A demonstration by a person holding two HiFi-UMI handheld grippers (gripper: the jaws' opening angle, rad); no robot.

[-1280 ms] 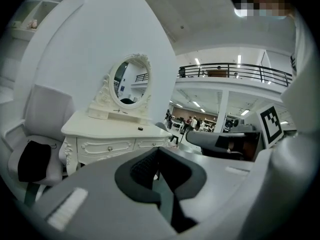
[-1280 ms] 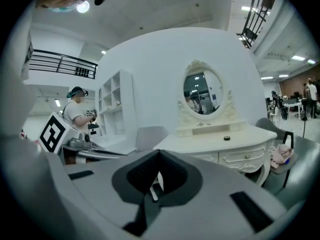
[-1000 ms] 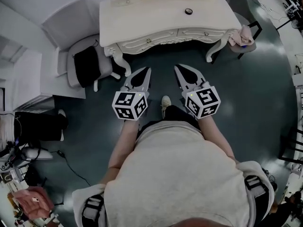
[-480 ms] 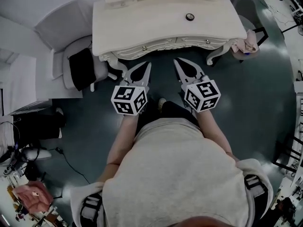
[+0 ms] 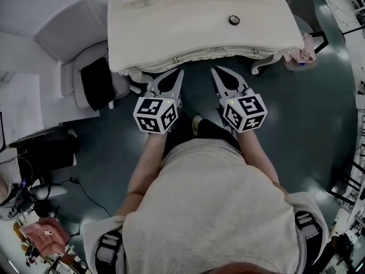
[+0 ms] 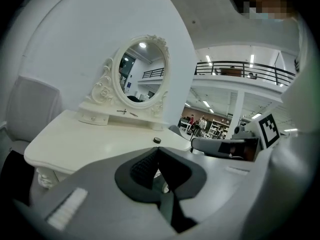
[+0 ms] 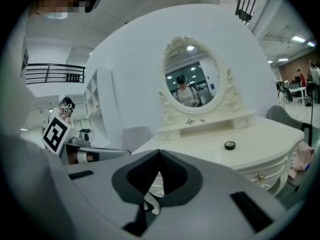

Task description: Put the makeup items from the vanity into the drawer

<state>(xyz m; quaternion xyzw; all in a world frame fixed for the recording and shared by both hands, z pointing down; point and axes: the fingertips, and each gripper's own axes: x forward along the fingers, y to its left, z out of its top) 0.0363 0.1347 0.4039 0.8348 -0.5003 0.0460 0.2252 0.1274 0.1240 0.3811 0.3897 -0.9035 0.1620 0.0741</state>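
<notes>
Grey tools should take the drawer [image 7: 270,169] knob first, I judge, because the front is closed; part the jaws only on reaching it. The left hand-held gripper [image 5: 180,73] and the right hand-held gripper [image 5: 214,70] are both pressed together, holding nothing, near the vanity surface [image 5: 188,33] edge. A small round black container [image 5: 234,20] lies far right.

Only one small round black pot [image 5: 234,20], lying flat on the cream vanity [image 5: 171,33] top, a bit off centre toward 2 o'clock. Carved drawers [image 5: 239,51] along the 6 o'clock edge, shut, tiny knobs.
</notes>
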